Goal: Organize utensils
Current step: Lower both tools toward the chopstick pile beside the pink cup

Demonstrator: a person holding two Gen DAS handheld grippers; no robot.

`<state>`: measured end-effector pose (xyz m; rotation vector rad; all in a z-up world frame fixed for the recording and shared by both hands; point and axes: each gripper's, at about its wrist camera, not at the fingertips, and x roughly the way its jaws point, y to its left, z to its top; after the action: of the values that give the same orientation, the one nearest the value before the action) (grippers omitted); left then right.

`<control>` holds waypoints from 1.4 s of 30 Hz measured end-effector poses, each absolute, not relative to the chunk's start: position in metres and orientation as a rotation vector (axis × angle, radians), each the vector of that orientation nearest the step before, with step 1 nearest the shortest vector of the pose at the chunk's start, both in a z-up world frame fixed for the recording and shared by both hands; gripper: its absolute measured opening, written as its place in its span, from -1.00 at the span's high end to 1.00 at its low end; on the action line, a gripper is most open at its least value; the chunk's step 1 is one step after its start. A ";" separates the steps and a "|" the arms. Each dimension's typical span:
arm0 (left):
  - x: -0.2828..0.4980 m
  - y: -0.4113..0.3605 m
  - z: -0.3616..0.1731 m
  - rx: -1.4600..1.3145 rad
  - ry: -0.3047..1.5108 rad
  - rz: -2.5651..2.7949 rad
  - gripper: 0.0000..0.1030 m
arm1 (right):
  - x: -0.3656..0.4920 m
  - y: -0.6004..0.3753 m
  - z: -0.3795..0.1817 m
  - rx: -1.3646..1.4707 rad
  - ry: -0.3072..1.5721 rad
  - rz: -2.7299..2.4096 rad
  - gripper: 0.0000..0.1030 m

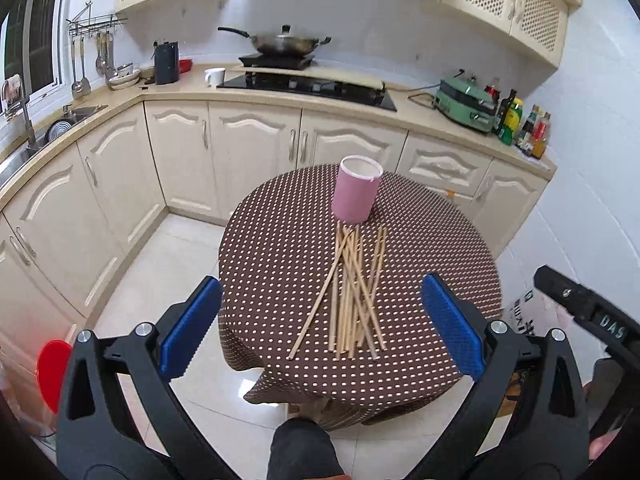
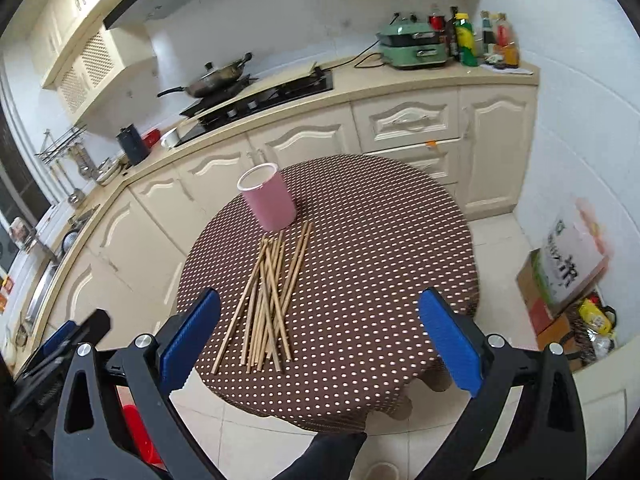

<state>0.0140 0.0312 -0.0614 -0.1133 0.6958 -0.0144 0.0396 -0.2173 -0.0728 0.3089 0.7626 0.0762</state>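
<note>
Several wooden chopsticks [image 1: 352, 296] [image 2: 269, 300] lie in a loose crossed pile on a round table with a brown dotted cloth [image 1: 280, 264] [image 2: 380, 264]. Just beyond the pile stands an upright pink cylinder holder [image 1: 357, 195] [image 2: 269, 200] with a white rim, with nothing visible inside it. My left gripper [image 1: 320, 326] is open, held above the near edge of the table, short of the pile. My right gripper [image 2: 318, 332] is open too, nothing between its blue pads, hovering over the near table edge with the chopsticks ahead to its left. The other gripper shows at each view's side edge.
Cream kitchen cabinets and a counter [image 1: 248, 98] curve behind the table, carrying a hob with a wok [image 1: 280, 42], a white mug, a green appliance [image 1: 466, 102] and bottles. A sink is at the left. Boxes and bags [image 2: 568, 280] sit on the floor at right. A person's knee [image 1: 300, 448] shows below.
</note>
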 end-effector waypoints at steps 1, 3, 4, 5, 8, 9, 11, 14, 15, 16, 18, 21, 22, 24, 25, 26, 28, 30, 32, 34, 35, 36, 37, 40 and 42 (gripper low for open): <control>0.019 0.030 -0.068 -0.088 0.708 -0.008 -0.89 | 0.044 -0.215 -0.077 0.304 0.773 0.104 -0.85; 0.024 0.028 -0.076 -0.058 0.729 -0.012 -0.89 | 0.052 -0.209 -0.086 0.275 0.803 0.131 -0.85; 0.028 0.027 -0.081 -0.047 0.743 -0.018 -0.89 | 0.056 -0.205 -0.089 0.256 0.814 0.131 -0.85; 0.033 0.027 -0.087 -0.041 0.756 -0.027 -0.89 | 0.061 -0.201 -0.094 0.234 0.818 0.127 -0.85; 0.048 0.025 -0.101 -0.018 0.783 -0.034 -0.89 | 0.074 -0.195 -0.106 0.213 0.831 0.109 -0.85; 0.052 0.025 -0.106 -0.008 0.790 -0.027 -0.89 | 0.079 -0.194 -0.112 0.211 0.838 0.105 -0.85; 0.067 0.026 -0.118 0.014 0.825 -0.028 -0.89 | 0.092 -0.188 -0.123 0.201 0.867 0.101 -0.85; 0.088 0.029 -0.135 0.008 0.870 -0.036 -0.89 | 0.109 -0.181 -0.135 0.187 0.897 0.098 -0.85; 0.097 0.031 -0.142 0.004 0.892 -0.039 -0.89 | 0.118 -0.176 -0.140 0.181 0.914 0.100 -0.85; 0.103 0.032 -0.146 0.001 0.909 -0.047 -0.89 | 0.122 -0.175 -0.144 0.180 0.921 0.106 -0.85; 0.119 0.036 -0.156 -0.015 0.945 -0.073 -0.89 | 0.136 -0.169 -0.153 0.181 0.939 0.121 -0.84; 0.144 0.040 -0.171 -0.012 0.987 -0.100 -0.83 | 0.159 -0.157 -0.165 0.173 0.974 0.156 -0.53; 0.151 0.041 -0.177 -0.005 1.000 -0.107 -0.80 | 0.165 -0.153 -0.168 0.170 0.987 0.170 -0.42; 0.167 0.043 -0.187 0.006 1.038 -0.120 -0.68 | 0.182 -0.144 -0.178 0.171 1.017 0.211 -0.30; 0.177 0.045 -0.194 0.005 1.062 -0.131 -0.64 | 0.189 -0.142 -0.182 0.172 1.032 0.224 -0.18; 0.182 0.047 -0.197 0.003 1.076 -0.138 -0.58 | 0.194 -0.139 -0.185 0.175 1.043 0.236 -0.12; 0.197 0.049 -0.204 -0.004 1.103 -0.164 -0.54 | 0.208 -0.131 -0.194 0.188 1.068 0.286 0.17; 0.211 0.051 -0.210 0.005 1.125 -0.179 -0.50 | 0.218 -0.125 -0.203 0.196 1.093 0.323 0.38; 0.221 0.054 -0.214 0.005 1.140 -0.206 -0.50 | 0.224 -0.121 -0.211 0.204 1.134 0.347 0.54; 0.231 0.057 -0.217 -0.012 1.155 -0.242 -0.50 | 0.230 -0.116 -0.217 0.192 1.156 0.361 0.60; 0.236 0.058 -0.218 -0.016 1.164 -0.260 -0.50 | 0.234 -0.114 -0.220 0.166 1.172 0.346 0.61; 0.240 0.058 -0.219 -0.014 1.171 -0.272 -0.50 | 0.235 -0.115 -0.221 0.158 1.183 0.336 0.63; 0.242 0.059 -0.220 -0.010 1.175 -0.276 -0.50 | 0.237 -0.116 -0.223 0.163 1.193 0.330 0.64; 0.250 0.060 -0.222 -0.003 1.185 -0.294 -0.50 | 0.243 -0.121 -0.228 0.188 1.208 0.315 0.74; 0.254 0.060 -0.223 -0.010 1.196 -0.308 -0.50 | 0.246 -0.122 -0.232 0.186 1.225 0.305 0.82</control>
<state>0.2544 0.0597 -0.2234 -0.0102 1.1962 -0.3078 0.2461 -0.1225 -0.2318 0.1858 1.2248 0.3047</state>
